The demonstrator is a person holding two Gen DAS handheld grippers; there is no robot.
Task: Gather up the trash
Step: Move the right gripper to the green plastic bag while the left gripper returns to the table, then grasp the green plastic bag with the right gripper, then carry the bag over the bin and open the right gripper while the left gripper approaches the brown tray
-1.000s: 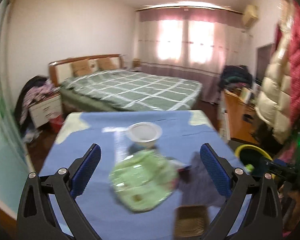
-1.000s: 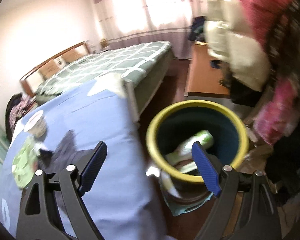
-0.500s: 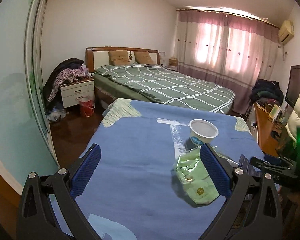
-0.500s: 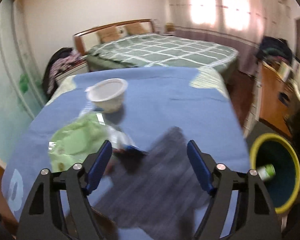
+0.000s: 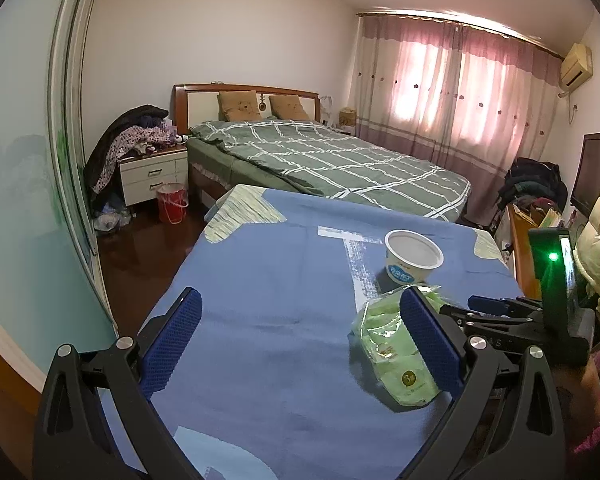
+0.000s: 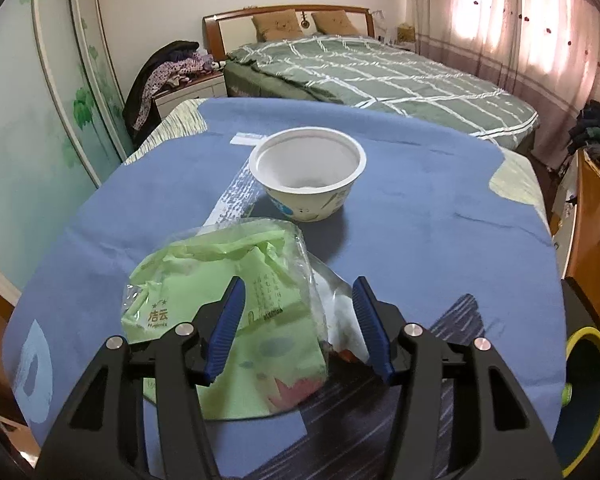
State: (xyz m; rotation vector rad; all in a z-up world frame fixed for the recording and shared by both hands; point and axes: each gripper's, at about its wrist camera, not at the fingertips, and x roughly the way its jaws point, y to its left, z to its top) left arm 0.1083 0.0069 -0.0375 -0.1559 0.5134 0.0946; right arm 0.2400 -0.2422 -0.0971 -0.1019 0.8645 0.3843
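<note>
A crumpled green plastic tissue pack (image 6: 220, 264) lies on the blue-covered table (image 6: 420, 220), with a white paper bowl (image 6: 308, 176) standing empty just behind it. My right gripper (image 6: 299, 284) is low over the pack's right end. Its jaws are closing, with clear wrapper between the pads, and no squeeze shows. In the left wrist view the pack (image 5: 384, 344) and bowl (image 5: 414, 256) sit to the right. My left gripper (image 5: 300, 296) hangs open over bare cloth, holding nothing. The right gripper's fingers (image 5: 480, 303) reach in from the right.
A yellow-rimmed bin (image 6: 586, 332) stands on the floor off the table's right front corner, with a green bottle (image 6: 566, 394) inside. A dark striped cloth (image 6: 420, 420) lies on the table near me. Beyond are a bed (image 5: 332, 164) and an orange desk (image 6: 588, 240).
My right gripper swung from above the bin back over the table and came down at the green pack, its jaws narrowing. My left gripper shifted left, so the pack now sits behind its right finger.
</note>
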